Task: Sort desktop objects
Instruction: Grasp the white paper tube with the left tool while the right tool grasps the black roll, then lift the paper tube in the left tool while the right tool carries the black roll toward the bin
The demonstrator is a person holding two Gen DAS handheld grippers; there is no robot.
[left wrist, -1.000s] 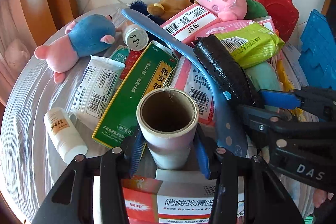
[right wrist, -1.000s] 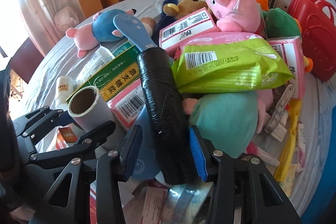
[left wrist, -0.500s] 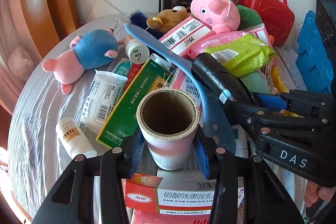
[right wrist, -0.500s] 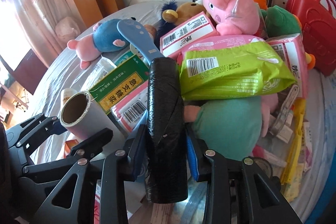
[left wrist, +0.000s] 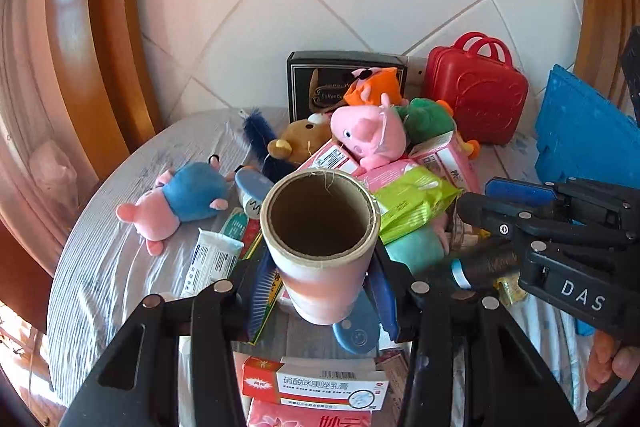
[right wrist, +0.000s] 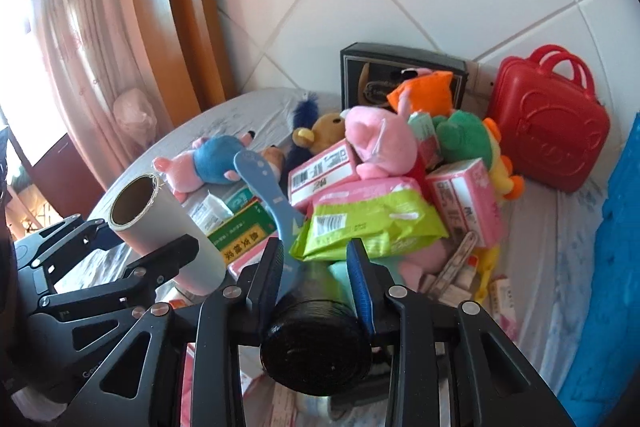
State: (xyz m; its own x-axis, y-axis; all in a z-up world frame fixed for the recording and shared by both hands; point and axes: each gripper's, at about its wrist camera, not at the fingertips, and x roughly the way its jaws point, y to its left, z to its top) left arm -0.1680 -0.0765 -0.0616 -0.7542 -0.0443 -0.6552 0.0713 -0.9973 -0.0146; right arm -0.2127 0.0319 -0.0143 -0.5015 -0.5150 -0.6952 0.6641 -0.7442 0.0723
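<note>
Above the cluttered table [left wrist: 100, 259], 2 rolls are held clear of the pile. The cardboard-cored roll [left wrist: 320, 247] is clamped in the left gripper [left wrist: 320, 291] by its lower wall, with its long axis near upright and its open mouth turned toward the camera. It is judged light and stiff, but crushable if squeezed hard; hold is best taken low on the wall, as it is now. The black film roll [right wrist: 316, 347] is clenched in the right gripper [right wrist: 318, 267], with its long axis lying along the fingers and 1 flat end pointed back at the lens. It is judged denser, with a slick wrapped skin that could slide lengthwise, so a grasp across its middle is advised. Below, plush toys [right wrist: 380, 143], pink cartons [right wrist: 320, 175] and a green pack [right wrist: 368, 227] are left heaped together.
</note>
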